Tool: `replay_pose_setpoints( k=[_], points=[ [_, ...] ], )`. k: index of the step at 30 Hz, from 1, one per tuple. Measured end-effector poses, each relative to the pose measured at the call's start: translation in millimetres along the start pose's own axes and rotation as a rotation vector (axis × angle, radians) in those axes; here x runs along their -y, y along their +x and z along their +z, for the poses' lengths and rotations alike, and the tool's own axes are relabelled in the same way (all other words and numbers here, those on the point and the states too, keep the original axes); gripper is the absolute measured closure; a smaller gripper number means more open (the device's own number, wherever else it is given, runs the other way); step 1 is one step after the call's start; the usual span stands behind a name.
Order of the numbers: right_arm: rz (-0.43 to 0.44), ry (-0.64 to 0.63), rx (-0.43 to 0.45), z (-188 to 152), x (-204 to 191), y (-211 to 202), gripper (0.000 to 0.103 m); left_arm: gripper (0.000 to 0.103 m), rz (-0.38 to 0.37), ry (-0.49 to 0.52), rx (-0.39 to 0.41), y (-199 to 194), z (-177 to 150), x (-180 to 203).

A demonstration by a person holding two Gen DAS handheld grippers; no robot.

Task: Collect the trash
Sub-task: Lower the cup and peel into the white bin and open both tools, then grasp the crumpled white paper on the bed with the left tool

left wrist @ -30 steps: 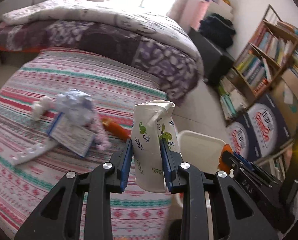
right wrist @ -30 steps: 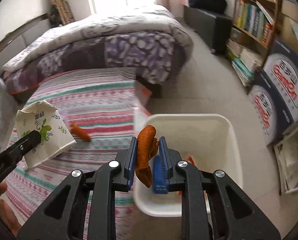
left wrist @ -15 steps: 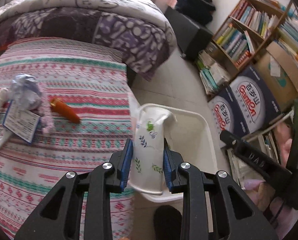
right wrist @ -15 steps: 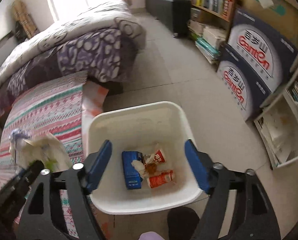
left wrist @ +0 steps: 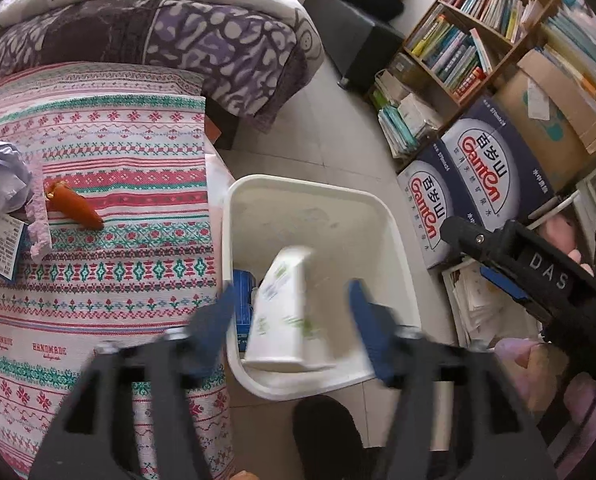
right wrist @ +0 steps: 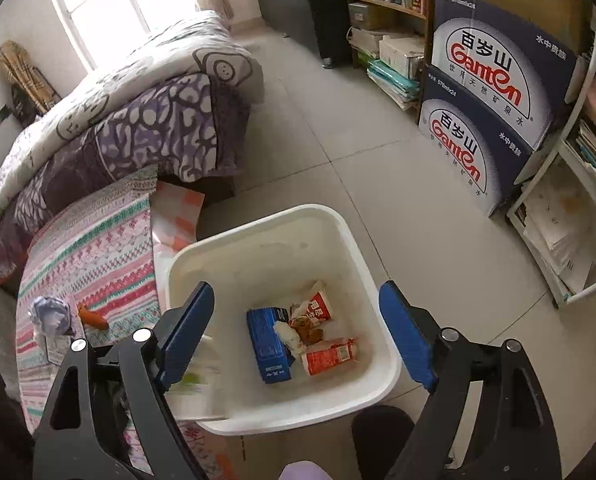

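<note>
Both your jaws stand apart; the light, crushable paper cup (left wrist: 286,312) drops over the bin (left wrist: 389,216), so pinch the next one's sidewalls gently.

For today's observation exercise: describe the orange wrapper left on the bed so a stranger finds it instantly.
Start at the striped bedspread beside the white bin. Near its left side lies the orange wrapper, next to a crumpled paper ball. It alone is bright orange and carrot-shaped.

Both wrist cameras look steeply down from close above the white bin (left wrist: 385,216) (right wrist: 349,224) on the floor, the left view from nearer the striped bed (left wrist: 110,184) (right wrist: 98,252), both sharing the Ganten boxes (left wrist: 477,184) (right wrist: 493,92).
</note>
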State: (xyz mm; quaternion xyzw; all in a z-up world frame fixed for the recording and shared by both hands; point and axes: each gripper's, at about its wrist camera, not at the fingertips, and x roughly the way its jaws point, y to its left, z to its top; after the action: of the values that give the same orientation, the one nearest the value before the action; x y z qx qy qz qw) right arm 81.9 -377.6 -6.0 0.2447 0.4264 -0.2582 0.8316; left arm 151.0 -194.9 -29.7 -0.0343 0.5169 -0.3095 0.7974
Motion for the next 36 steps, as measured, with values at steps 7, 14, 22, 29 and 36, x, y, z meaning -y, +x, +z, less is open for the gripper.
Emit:
replay_pose_setpoints(
  k=[7,14,22,29,36],
  points=[
    [0.042,0.041,-0.051,-1.0,-5.6,8.5,0.015,0.031,0.142,-0.061,0.026,-13.3,15.0,-32.7],
    [0.071,0.026,-0.099,-9.3,-24.5,17.0,0.012,0.025,0.326,-0.18,0.042,-29.7,31.9,-93.7],
    [0.074,-0.059,-0.149,-25.3,-51.5,28.7,0.012,0.024,0.471,-0.291,0.141,-47.0,54.3,-160.0],
    [0.072,-0.114,-0.172,-35.5,-71.5,36.6,0.012,0.025,0.532,-0.372,0.175,-30.3,73.3,-197.2],
    [0.106,-0.175,-0.206,-45.0,-103.6,44.5,0.012,0.06,0.519,-0.36,0.134,-18.6,77.9,-221.3]
  ],
)
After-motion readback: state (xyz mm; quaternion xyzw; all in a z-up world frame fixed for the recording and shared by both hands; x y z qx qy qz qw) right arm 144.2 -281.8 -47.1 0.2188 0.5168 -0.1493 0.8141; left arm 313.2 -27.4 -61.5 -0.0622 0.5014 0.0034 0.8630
